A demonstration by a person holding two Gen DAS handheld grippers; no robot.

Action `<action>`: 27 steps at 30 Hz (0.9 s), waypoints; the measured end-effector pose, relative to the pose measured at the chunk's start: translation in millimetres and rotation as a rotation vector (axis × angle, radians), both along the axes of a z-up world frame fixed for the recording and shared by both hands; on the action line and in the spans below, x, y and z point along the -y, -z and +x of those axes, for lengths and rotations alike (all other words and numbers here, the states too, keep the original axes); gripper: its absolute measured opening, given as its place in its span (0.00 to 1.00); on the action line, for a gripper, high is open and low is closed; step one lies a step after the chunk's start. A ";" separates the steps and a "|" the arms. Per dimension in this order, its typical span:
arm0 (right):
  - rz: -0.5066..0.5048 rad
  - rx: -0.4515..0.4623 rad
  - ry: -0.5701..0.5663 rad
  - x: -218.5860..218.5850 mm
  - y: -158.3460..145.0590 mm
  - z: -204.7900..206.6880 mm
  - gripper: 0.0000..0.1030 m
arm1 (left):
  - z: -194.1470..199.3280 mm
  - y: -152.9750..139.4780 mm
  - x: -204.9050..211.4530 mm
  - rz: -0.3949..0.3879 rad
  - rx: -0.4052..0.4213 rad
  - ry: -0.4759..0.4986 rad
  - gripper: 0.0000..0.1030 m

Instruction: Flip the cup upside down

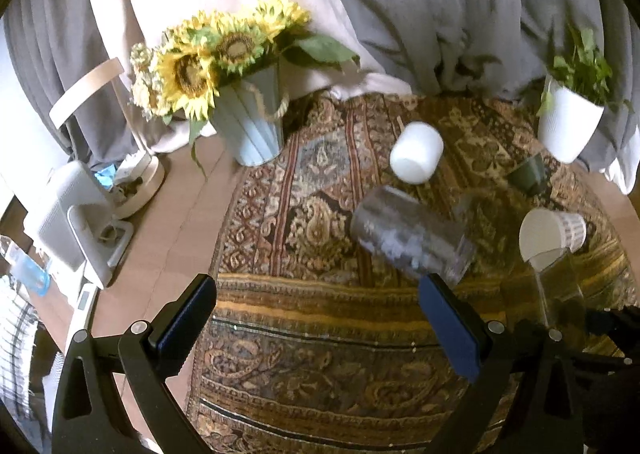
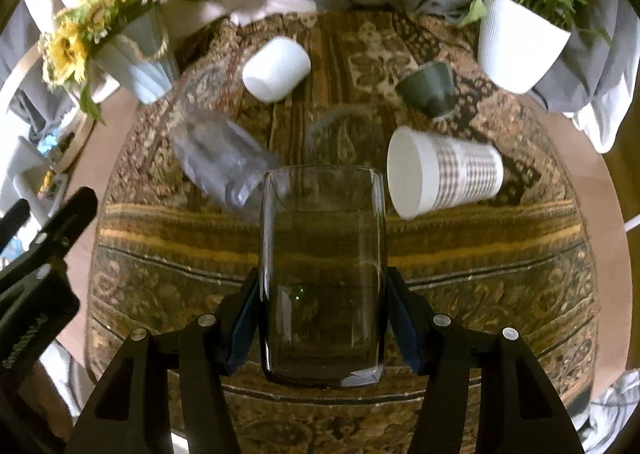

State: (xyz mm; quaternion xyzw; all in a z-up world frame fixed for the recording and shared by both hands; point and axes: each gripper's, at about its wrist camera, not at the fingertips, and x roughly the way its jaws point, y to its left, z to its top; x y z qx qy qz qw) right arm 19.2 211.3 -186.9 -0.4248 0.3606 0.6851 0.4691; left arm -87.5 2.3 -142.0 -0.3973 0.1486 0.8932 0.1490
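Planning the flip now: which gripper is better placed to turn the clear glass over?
Right. The right gripper already clamps the clear glass between its fingers; the left gripper is open and holds nothing.

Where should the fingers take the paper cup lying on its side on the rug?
Across the checked wall of the paper cup, near mid-length, probably from above. It lies on its side with the open mouth toward the clear glass, so the round sides are exposed. The right gripper holds that glass; the left gripper is open.

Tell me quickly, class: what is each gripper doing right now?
Left gripper: open, fingers wide apart, holding nothing.
Right gripper: shut on the clear glass cup, one finger on each side.
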 end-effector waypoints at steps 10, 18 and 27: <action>-0.025 0.052 -0.004 1.6 33.7 -3.5 0.57 | 5.7 34.9 -0.5 -0.040 0.077 0.002 1.00; -0.033 0.041 -0.013 0.4 40.2 -3.9 0.57 | 7.3 37.6 0.0 -0.039 0.080 -0.006 1.00; 0.125 0.013 0.012 15.9 -14.7 22.0 0.72 | 21.9 12.8 -4.3 0.009 0.020 0.014 1.00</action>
